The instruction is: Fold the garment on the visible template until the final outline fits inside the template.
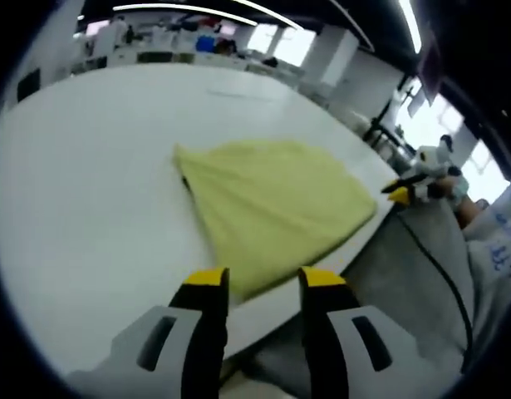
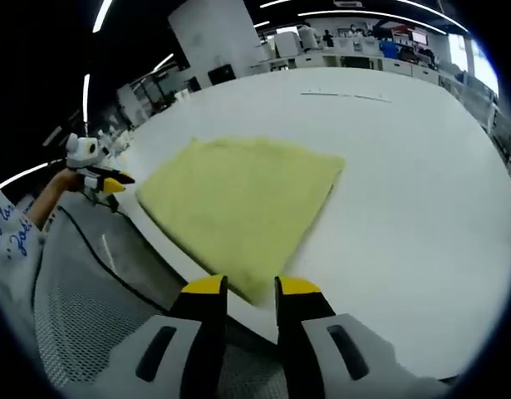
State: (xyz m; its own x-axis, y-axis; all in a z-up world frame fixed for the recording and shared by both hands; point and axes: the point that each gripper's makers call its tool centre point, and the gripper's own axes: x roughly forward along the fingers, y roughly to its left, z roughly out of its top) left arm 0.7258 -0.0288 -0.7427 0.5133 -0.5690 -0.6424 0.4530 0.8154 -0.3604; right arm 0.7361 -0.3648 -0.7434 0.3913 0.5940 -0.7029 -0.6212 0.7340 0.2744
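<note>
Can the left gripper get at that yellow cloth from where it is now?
Probably yes: the left gripper is open just short of the yellow cloth edge at the table rim, with nothing between.

A wide white bench [image 1: 81,199] ran back toward a bright open room with ceiling strip lights [image 2: 95,17], a white pillar [image 2: 215,37] and distant cluttered desks [image 2: 363,46], while grey mesh fabric [image 2: 81,307] and a black cable [image 1: 438,274] hung below its near edge.
</note>
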